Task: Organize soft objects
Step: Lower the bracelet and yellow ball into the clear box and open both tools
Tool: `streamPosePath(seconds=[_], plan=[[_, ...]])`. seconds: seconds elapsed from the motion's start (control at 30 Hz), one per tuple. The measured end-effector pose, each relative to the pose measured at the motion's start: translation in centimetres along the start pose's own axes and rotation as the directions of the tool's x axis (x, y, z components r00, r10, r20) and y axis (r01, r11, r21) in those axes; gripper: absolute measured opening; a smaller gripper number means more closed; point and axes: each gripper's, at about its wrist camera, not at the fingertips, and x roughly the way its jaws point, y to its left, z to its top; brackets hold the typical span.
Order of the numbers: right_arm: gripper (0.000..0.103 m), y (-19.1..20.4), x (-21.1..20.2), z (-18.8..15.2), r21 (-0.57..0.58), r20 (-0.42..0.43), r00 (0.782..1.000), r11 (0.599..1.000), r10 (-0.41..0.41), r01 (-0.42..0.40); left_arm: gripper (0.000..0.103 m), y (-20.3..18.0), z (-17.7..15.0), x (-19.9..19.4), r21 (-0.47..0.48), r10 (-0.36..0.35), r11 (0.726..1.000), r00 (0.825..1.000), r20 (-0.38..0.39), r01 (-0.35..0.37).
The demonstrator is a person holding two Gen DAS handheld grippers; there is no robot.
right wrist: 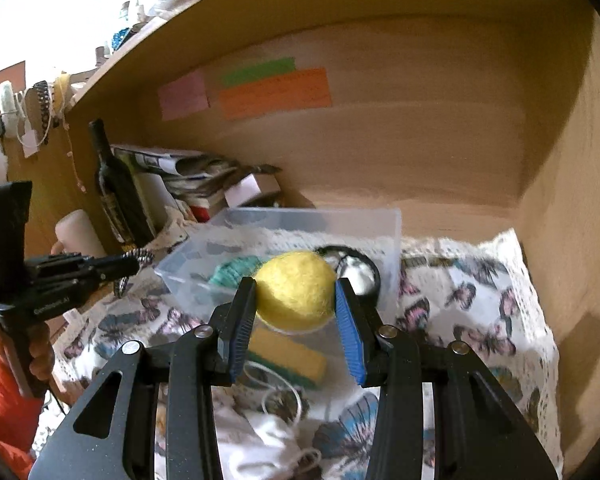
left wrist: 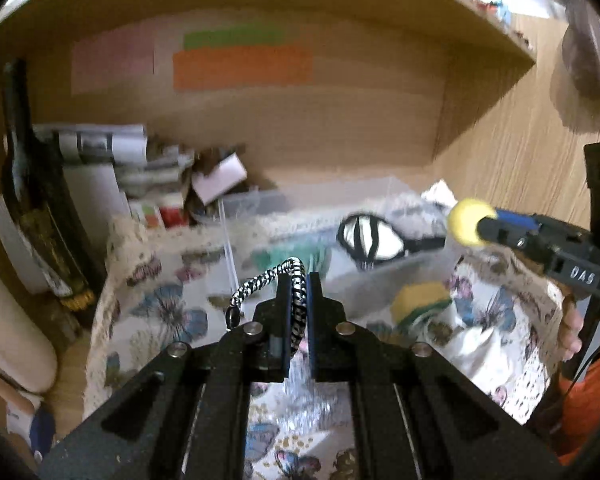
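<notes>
- Setting: wooden shelf alcove (right wrist: 420,128), with pink, green and orange paper strips (right wrist: 274,90) stuck to the back wall. The floor of the alcove is covered by a butterfly-print cloth (right wrist: 480,320) with a lace edge.
- Far left: dark wine bottle (right wrist: 114,188) upright against the side wall, a cream candle (right wrist: 78,230) just in front of it, and a stack of magazines and papers (right wrist: 188,178) behind.
- Left gripper (left wrist: 299,290): jaws clenched on a black-and-white braided cord (left wrist: 296,300), which runs between the pads and loops out to the left, ending in a small dark bead (frame is motion-blurred).
- Centre: clear plastic bin (right wrist: 320,220) sitting on the cloth; inside it a teal knitted piece (right wrist: 236,270) and a black-and-white item (right wrist: 358,268).
- In front of the bin: a yellow-and-green sponge (right wrist: 288,356) lying on the cloth, with a white drawstring bag (right wrist: 268,436) nearer the camera.
- Right gripper (right wrist: 296,300): jaws grasping a yellow felt ball (right wrist: 296,288), one pad on each side. The ball is held above the near edge of the bin, over the sponge.
</notes>
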Motion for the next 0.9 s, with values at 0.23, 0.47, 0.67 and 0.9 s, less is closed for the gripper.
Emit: streamPosePath(seconds=[0.23,0.47,0.67,0.9], plan=[[0.037,1.5,1.7,1.9,-0.056,0.005,1.000,0.998,0.013,-0.012,0.006,-0.1,2.2,0.8,0.006,-0.010,1.000,0.999,0.042,0.009],[0.037,1.9,4.5,2.8,-0.075,-0.041,0.999,0.997,0.015,-0.018,0.006,0.3,3.3,3.5,-0.007,-0.012,1.000,1.000,0.008,0.013],[0.037,2.1,7.3,2.6,-0.088,-0.113,0.994,0.996,0.004,-0.014,0.006,0.4,3.6,5.9,-0.009,-0.008,1.000,0.999,-0.034,0.007],[0.037,1.6,9.9,1.9,-0.077,-0.191,0.982,0.997,-0.002,-0.013,0.006,0.6,3.2,9.0,-0.021,-0.019,1.000,0.994,-0.106,0.017]])
